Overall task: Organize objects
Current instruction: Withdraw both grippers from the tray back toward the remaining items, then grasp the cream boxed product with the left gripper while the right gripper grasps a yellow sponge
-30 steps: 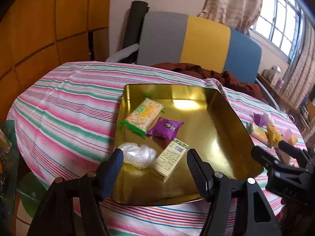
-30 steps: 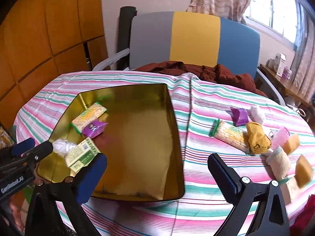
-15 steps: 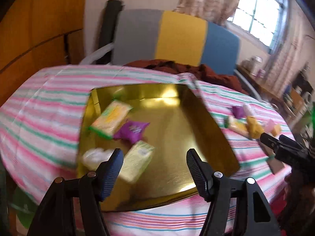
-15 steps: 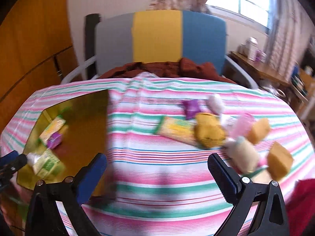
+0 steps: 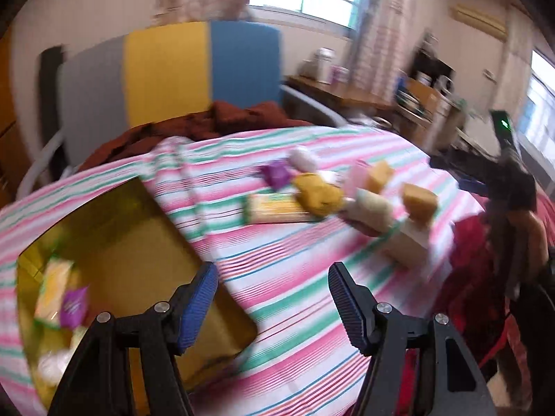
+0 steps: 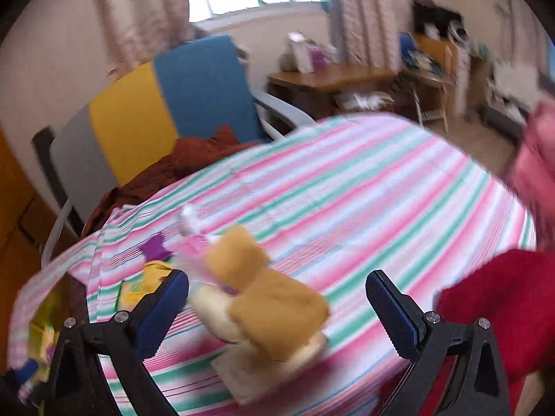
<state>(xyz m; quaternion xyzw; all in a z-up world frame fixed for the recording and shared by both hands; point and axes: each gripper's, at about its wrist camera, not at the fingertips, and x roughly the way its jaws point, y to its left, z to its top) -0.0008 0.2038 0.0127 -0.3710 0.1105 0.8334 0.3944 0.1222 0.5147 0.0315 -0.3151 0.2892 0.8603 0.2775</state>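
You are bringing the right tool [image 6: 277,298] in over the loose pile of snacks on the striped bench [image 6: 364,187], its jaws spread wide and holding nothing, with a tan cake [image 6: 277,305] sitting just ahead between the two pads. The picture is blurring with motion, so slow down before you commit: settle the tool until one piece alone is lying between the pads, because a pale roll [image 6: 211,312] and a pink packet [image 6: 194,246] are crowding right against the cake and could get pinched with it. Close gently, since these pieces look soft. Your left tool [image 5: 274,298] is hanging empty and wide too, above the bench just beside the gold tray [image 5: 131,242], which is already holding a few packets at its far side; that tray is where I judge the cake should be going.
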